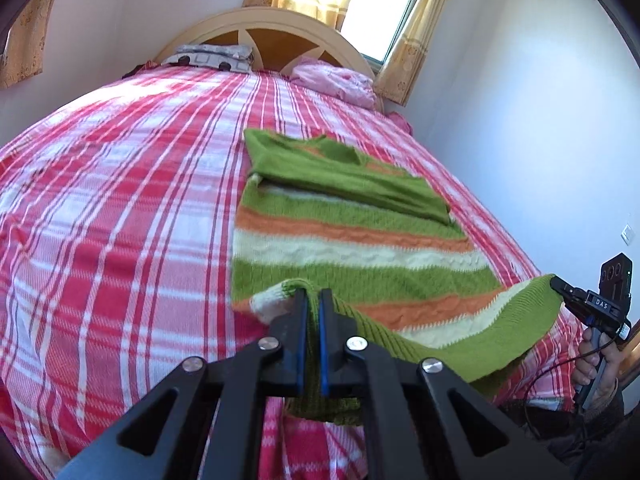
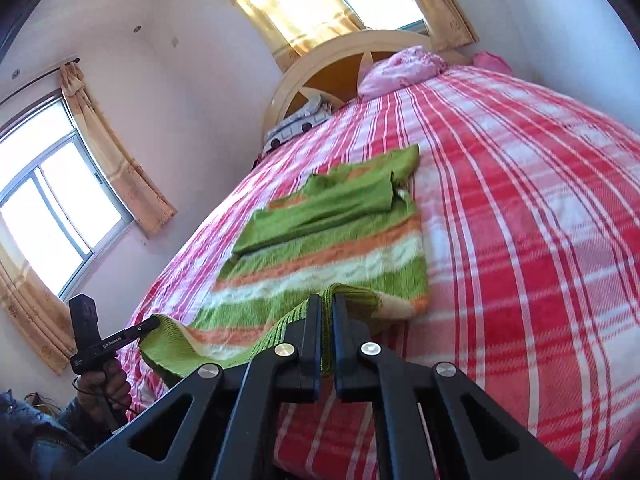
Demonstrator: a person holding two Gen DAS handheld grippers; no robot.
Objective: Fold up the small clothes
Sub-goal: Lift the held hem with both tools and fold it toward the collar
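Sweater [image 1: 352,236]: small knit, green/orange/cream stripes, lay on the bed [image 1: 120,200] toward its right edge, collar end pointing at the headboard [image 1: 280,36]. Green sleeves were folded across the chest. Hem end was lifted off the bed, held at both corners.
Left gripper [image 1: 314,300]: fingers [image 1: 300,320] closed tight on the hem's left corner; cream/green knit bunched over the tips, ribbed edge hung down betw. the fingers.
Right gripper [image 2: 327,304]: fingers [image 2: 314,320] pinched together on the hem's right corner; green ribbing showed in the narrow gap. In the left wrist view it sat at the far right, tip biting the green edge [image 1: 560,282].
Hem betw. grippers: sagged in a shallow curve above the bed, near the foot edge.
Hands: right hand [image 1: 596,372] wrapped the handle, cable trailing; left hand [image 2: 106,384] did likewise in the right wrist view.
Bed: red/white plaid sheet. Pink bundle [image 1: 336,80] at the head-end right corner, grey patterned pillow [image 1: 212,56] at the head-end left, both against the headboard.
Bkgd: window [image 1: 380,12] w/ yellow curtains behind the headboard.
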